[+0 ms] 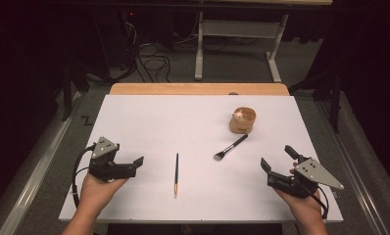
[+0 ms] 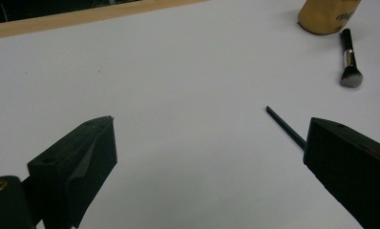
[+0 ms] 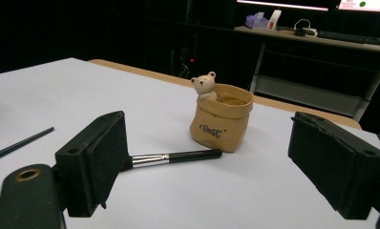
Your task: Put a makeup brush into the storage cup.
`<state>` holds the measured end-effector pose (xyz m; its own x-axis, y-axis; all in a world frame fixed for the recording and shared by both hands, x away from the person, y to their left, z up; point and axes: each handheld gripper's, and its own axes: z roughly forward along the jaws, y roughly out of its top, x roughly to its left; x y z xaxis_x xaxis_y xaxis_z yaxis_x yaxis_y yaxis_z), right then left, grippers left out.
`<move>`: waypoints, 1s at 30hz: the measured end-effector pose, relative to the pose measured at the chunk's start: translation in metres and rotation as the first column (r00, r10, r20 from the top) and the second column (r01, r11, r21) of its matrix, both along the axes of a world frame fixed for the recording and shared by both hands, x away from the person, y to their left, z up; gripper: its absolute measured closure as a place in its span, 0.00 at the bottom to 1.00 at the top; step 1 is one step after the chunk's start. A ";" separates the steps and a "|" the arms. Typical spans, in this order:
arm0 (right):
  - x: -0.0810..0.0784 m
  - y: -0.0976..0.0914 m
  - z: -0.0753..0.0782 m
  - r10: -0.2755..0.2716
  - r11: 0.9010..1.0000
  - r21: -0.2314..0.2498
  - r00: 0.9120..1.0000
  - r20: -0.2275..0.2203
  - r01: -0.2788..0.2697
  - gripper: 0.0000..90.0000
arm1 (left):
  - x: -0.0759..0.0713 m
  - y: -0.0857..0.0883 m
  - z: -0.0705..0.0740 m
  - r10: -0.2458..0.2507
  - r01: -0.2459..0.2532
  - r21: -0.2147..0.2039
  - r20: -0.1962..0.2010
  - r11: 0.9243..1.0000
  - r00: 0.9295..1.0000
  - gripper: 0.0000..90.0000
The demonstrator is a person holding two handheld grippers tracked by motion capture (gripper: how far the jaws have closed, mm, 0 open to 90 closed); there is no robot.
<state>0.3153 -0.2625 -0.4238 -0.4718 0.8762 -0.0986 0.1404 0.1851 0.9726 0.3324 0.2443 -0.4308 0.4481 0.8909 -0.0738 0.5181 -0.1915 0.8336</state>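
— White worktop (image 1: 149, 122), dark room behind. How far along are you?

— Nothing started, I judge: the makeup brush (image 1: 231, 147) lies loose just beside the bear pot (image 1: 243, 120), handle toward the pot, bristles toward me and leftward. The thin pencil brush (image 1: 176, 174) lies apart, its long axis running away from me.

— Your claws?

— My right claw (image 1: 276, 160) and left claw (image 1: 136, 164) both stand released, empty, low near the worktop's front edge.
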 end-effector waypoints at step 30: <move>-0.006 -0.009 0.000 0.003 1.000 0.023 1.000 -0.013 -0.003 0.16 | 0.019 -0.034 -0.026 -0.045 0.106 0.149 -0.362 0.983 0.931 0.13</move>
<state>0.3095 -0.2716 -0.4241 -0.4753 0.8769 -0.0721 0.1523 0.1627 0.9748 0.3513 0.2099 -0.4564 0.4858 0.8687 -0.0971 0.7531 -0.3596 0.5510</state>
